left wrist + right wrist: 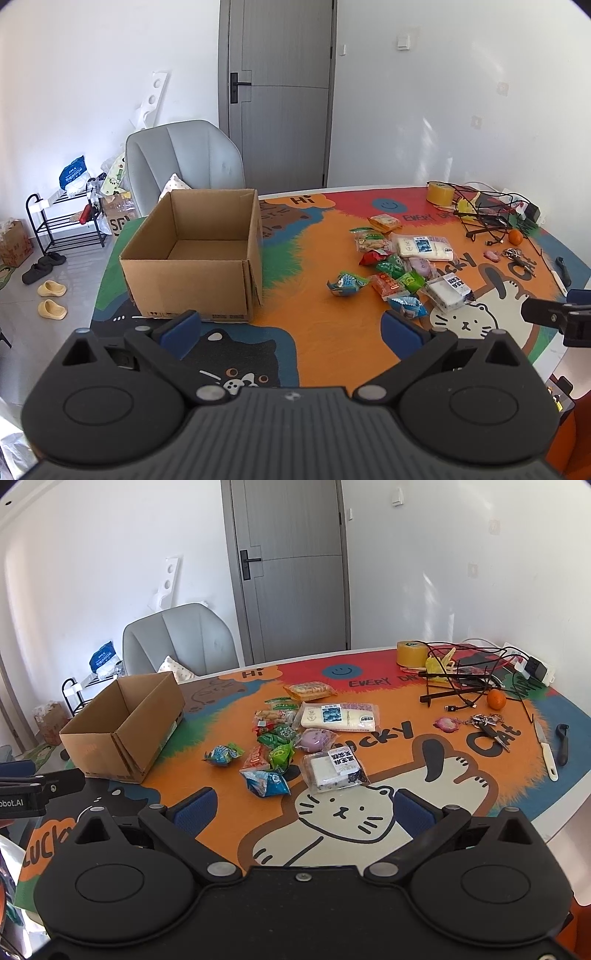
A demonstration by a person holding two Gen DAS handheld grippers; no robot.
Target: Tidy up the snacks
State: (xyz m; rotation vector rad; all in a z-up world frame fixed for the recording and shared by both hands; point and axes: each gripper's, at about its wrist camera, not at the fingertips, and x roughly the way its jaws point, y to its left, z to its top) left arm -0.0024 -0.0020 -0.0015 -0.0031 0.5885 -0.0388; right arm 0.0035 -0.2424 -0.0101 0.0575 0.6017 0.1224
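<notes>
Snack pile (295,734) lies mid-frame ahead of the nearer, wide-open right gripper (303,812); left gripper (291,332), also wide, faces the empty box (192,254).

The cardboard box (192,258) was plain brown. The tablecloth (332,830) showed orange, red, blue and green patches with cartoon cats. Blue pads (194,812) lined black grippers. Snack packets (273,753) were green, red, blue and white; the tangerine (495,699) orange.
</notes>
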